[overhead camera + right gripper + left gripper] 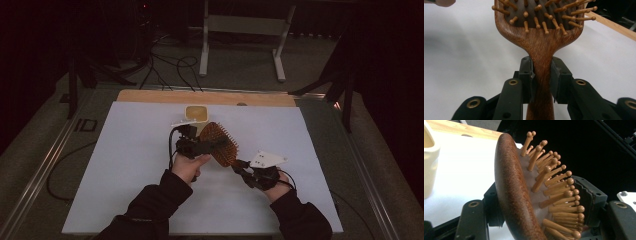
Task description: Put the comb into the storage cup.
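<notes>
Dim, dark-edged high view; both gripper views brighter, with softly blurred foregrounds.

Hairbrush [541, 47] of dark reddish wood, grain plain on the handle, back smooth with a fine speckle and slight sheen. Pins [559, 195] of paler wood, round-tipped, set in a matt cushion [534, 195], pale and finely woven-looking. Black matt plastic on both grippers' jaws, brass-coloured metal eyelets. Cup [196, 114] of cream, smooth plastic. White matt sheet [125, 150] over a light wooden tabletop [150, 96].
</notes>
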Demonstrator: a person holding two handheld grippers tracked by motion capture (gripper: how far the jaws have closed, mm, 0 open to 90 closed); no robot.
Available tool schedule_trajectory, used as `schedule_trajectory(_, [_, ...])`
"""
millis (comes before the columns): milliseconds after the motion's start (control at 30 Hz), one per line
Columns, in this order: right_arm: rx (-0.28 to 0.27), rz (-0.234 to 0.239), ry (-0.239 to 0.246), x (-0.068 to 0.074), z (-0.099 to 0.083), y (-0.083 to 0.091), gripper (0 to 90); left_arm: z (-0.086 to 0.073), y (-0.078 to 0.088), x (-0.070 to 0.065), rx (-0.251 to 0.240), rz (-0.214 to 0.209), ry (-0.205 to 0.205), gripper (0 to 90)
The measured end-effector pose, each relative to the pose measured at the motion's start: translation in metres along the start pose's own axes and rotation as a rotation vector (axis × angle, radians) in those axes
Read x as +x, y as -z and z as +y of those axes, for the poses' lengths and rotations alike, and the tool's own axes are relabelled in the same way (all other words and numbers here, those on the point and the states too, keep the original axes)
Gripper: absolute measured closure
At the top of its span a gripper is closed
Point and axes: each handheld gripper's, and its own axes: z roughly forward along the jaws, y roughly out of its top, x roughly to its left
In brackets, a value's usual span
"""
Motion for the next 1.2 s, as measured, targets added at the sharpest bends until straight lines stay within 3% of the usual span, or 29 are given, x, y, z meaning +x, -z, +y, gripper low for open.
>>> schedule_trajectory(367, [-0.009, 0.001, -0.008, 0.000, -0.001, 0.000, 73.1, 0.004, 0.002, -0.006, -0.021, -0.038, -0.002, 49.6])
schedule_trajectory(867, [-0.048, 0.002, -0.035, -0.001, 0.001, 0.002, 71.4, 0.010, 0.004, -0.023, -0.035, -0.029, -0.101, 55.6])
schedule_trajectory(967, [-0.065, 0.006, -0.054, -0.002, 0.002, 0.003, 67.5, 0.012, 0.005, -0.024, -0.039, -0.025, -0.112, 56.0])
schedule_trajectory(1200, [-0.065, 0.013, -0.078, -0.004, 0.001, 0.002, 45.2, 0.020, 0.012, -0.025, -0.059, -0.039, -0.125, 56.5])
